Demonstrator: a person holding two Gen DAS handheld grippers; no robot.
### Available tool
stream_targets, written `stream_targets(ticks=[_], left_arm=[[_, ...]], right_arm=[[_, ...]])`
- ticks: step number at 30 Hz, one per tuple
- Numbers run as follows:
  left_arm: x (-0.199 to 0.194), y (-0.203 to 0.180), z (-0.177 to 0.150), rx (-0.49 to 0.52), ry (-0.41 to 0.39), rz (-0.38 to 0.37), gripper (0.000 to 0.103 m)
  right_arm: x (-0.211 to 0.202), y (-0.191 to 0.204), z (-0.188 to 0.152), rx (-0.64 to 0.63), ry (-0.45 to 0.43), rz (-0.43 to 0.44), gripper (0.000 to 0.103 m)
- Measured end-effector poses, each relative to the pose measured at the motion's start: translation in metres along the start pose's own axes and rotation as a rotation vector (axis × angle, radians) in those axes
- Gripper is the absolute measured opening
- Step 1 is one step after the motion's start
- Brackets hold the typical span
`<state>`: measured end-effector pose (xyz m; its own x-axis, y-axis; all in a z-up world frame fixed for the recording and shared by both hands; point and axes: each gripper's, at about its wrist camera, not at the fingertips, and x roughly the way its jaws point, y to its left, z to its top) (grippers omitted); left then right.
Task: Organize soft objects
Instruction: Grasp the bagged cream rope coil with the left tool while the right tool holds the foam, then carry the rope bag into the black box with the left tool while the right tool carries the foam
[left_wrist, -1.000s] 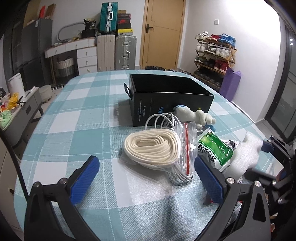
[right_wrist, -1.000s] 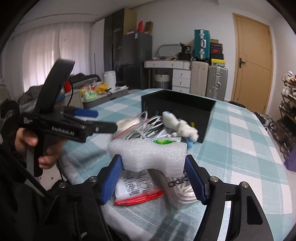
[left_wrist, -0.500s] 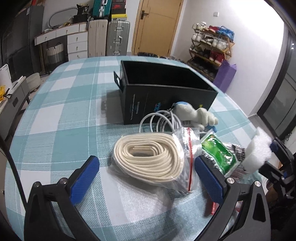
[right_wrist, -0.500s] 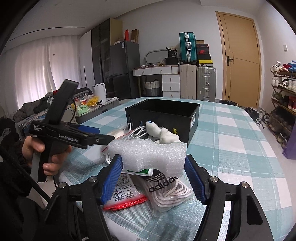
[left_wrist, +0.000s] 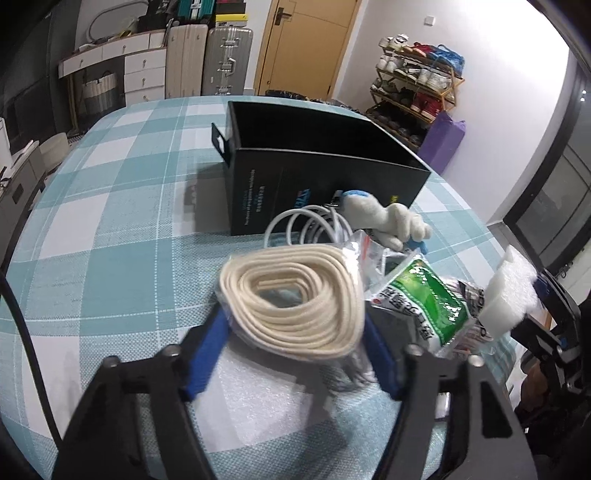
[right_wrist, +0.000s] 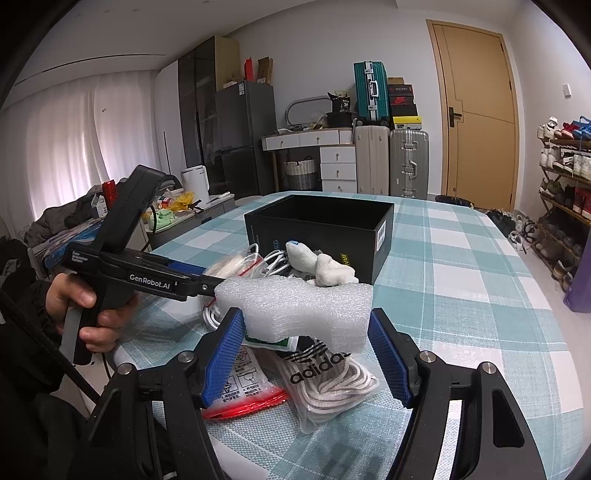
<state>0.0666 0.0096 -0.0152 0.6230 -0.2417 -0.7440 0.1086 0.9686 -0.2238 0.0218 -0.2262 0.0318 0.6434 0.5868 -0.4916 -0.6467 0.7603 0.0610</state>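
checkered worktop (left_wrist: 110, 229): left gripper (left_wrist: 295, 343) jaws pinch the bagged rope coil (left_wrist: 291, 299), limp and slippery, best taken mid-coil; right gripper (right_wrist: 306, 354) jaws squeeze light, crushable foam block (right_wrist: 295, 310) near black box (right_wrist: 317, 225).

Low in the centre of the frame, the right gripper (right_wrist: 306, 341) has its blue pads pressed against both ends of a white foam block (right_wrist: 295, 308), lifted clear of the checked tablecloth (right_wrist: 461, 295). Under it lie a bag of cord with a sports logo (right_wrist: 328, 380) and a red-edged packet (right_wrist: 247, 384). Just behind, a white glove (right_wrist: 321, 266) rests on white cable (right_wrist: 273, 258), in front of the open black box (right_wrist: 321, 229). At the left, a hand (right_wrist: 79, 310) holds the left gripper (right_wrist: 207, 282), which reaches toward the pile.
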Motion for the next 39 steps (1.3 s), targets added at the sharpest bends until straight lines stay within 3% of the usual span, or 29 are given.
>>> stream_targets(ticks=[5, 25, 39], left_arm=[[-0.011, -0.004, 0.001, 0.017, -0.036, 0.004, 0.055], [-0.062, -0.014, 0.018, 0.057, -0.204, 0.076, 0.055], [-0.081, -0.019, 0.045, 0.071, -0.297, 0.117, 0.055]], right_arm=[[-0.003, -0.002, 0.003, 0.005, -0.008, -0.019, 0.070], [-0.006, -0.015, 0.033, 0.043, -0.034, -0.101, 0.070], [-0.017, -0.036, 0.084, 0.082, -0.125, -0.078, 0.070]])
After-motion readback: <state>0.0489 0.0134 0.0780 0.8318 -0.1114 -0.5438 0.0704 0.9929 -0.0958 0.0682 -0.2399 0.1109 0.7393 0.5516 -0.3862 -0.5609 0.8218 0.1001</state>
